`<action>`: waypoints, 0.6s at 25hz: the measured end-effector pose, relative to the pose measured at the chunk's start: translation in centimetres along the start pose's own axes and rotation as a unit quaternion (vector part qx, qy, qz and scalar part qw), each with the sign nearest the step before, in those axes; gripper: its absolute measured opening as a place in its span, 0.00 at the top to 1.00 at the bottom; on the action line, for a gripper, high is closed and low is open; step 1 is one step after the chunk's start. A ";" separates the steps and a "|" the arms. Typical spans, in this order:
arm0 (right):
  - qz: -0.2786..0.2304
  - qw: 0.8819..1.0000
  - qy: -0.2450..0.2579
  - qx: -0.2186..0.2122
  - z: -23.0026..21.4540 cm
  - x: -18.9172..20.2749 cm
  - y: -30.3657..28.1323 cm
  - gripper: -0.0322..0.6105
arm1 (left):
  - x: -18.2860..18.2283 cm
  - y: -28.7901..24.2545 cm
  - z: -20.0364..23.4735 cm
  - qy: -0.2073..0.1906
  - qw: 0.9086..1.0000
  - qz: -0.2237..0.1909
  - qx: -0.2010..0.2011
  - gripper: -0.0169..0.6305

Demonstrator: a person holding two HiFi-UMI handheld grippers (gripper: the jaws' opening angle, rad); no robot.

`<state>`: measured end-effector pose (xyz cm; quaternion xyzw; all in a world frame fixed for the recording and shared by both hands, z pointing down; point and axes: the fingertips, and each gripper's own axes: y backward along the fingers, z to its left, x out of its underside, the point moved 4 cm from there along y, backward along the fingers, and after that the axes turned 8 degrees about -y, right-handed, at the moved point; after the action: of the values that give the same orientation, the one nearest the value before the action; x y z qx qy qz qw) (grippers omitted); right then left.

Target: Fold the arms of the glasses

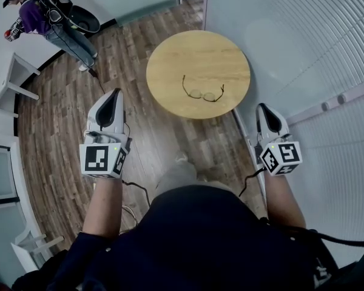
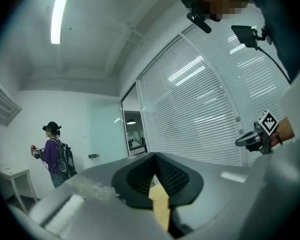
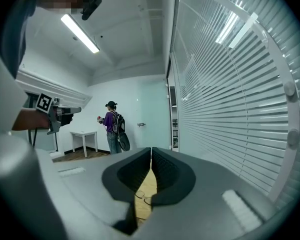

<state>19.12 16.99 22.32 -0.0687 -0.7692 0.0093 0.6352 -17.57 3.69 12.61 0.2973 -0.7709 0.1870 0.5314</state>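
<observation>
Glasses [image 1: 203, 94] unfolded on table [image 1: 170, 59]; left gripper [image 1: 115, 94], right gripper [image 1: 262, 107] closed (empty)

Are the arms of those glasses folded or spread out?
Spread: both arms of the glasses stick out from the lenses.

Colour check: your grippers, the table and the surroundings.
Your left gripper [image 1: 116, 93] and right gripper [image 1: 262, 107] have pale grey shells, black inside the jaws, and cubes with black-and-white square markers. The glasses [image 1: 202, 94] have thin dark frames. The table [image 1: 170, 65] is pale yellow wood, the floor [image 1: 60, 108] streaked dark brown planks. The person [image 1: 36, 14] wears purple.
</observation>
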 end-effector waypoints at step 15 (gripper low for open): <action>0.011 0.998 0.003 0.057 -0.5 0.6 -7.6 0.94 | 4.9 -12.3 3.8 0.007 0.996 -0.015 0.086 0.97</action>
<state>18.75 9.46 23.82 -0.0407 -0.7648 0.0596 0.6403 -13.49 -9.11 15.40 0.3522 -0.7433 0.2471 0.5122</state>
